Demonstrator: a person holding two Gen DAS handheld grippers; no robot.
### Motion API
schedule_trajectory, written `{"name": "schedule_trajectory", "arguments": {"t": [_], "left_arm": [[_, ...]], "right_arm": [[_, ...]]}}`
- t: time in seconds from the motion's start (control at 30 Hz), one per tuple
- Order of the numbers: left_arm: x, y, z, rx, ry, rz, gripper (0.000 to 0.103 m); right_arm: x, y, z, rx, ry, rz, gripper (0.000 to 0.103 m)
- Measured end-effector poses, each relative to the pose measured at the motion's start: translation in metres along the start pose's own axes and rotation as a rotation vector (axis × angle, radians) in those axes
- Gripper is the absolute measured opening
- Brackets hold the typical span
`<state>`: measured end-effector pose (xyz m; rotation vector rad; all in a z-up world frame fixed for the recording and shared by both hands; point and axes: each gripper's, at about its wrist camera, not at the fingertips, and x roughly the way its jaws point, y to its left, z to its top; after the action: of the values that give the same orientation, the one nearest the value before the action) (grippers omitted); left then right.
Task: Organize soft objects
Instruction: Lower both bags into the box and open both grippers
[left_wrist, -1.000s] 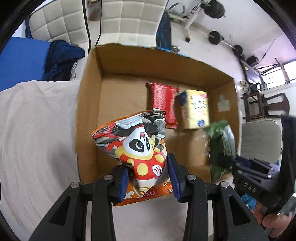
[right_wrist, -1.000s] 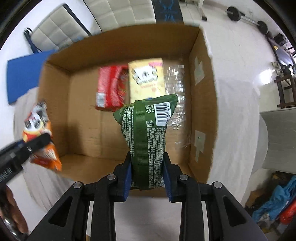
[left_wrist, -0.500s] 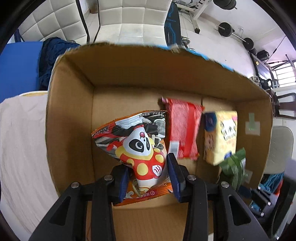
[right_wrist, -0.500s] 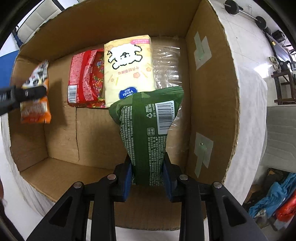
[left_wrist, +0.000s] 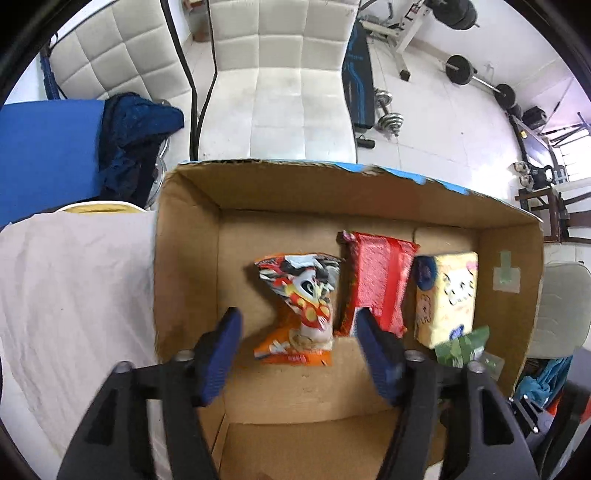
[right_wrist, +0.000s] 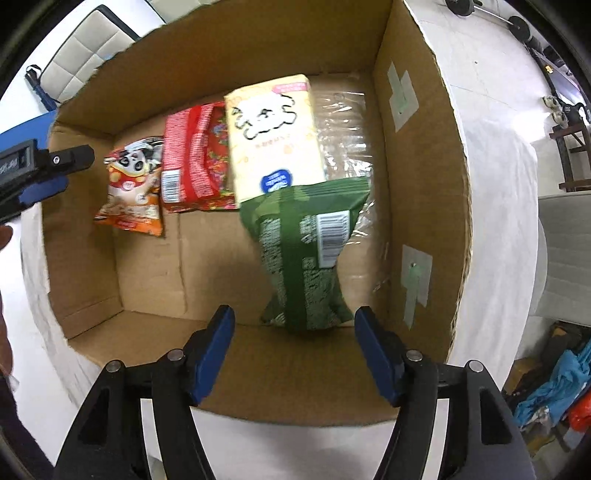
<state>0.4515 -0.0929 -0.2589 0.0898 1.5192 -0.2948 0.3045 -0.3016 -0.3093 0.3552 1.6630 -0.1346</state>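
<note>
**Both packs let go in the box**

We judge the green pack (right_wrist: 308, 258) may slump against the box (right_wrist: 413, 155) right wall or onto the yellow pack (right_wrist: 275, 138), since it is blurred and tilted. The panda pack (left_wrist: 301, 306) lies just left of the red pack (left_wrist: 376, 280). Our left gripper (left_wrist: 297, 350) and right gripper (right_wrist: 293, 350) point down into the box, jaws spread, gripping nothing.

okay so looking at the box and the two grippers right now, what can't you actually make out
- Green packet: motion-blurred in right wrist view, print unreadable; in left wrist view mostly hidden by the left gripper finger.
- Panda snack bag: blurred, resting or falling unclear.
- Yellow tissue pack: near end covered by the green packet.
</note>
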Motion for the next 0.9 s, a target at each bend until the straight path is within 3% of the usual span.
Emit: {"name": "schedule_trajectory", "arguments": {"t": [0.17, 0.27, 0.6, 0.9], "left_arm": [[-0.025, -0.001, -0.026, 0.020, -0.070, 0.055, 0.097], [-0.036, -0.001, -0.046, 0.025, -0.099, 0.058, 0.098], [-0.088, -0.009, -0.122, 0.005, -0.248, 0.047, 0.098], [-0.109, -0.021, -0.167, -0.007, -0.291, 0.054, 0.098]], "right_arm": [[-0.012, 0.011, -0.011, -0.015, -0.031, 0.003, 0.097], [-0.022, 0.016, -0.019, -0.021, -0.064, -0.015, 0.103], [-0.063, 0.028, -0.062, -0.060, -0.207, -0.054, 0.103], [-0.091, 0.032, -0.105, -0.077, -0.287, -0.004, 0.103]]}}
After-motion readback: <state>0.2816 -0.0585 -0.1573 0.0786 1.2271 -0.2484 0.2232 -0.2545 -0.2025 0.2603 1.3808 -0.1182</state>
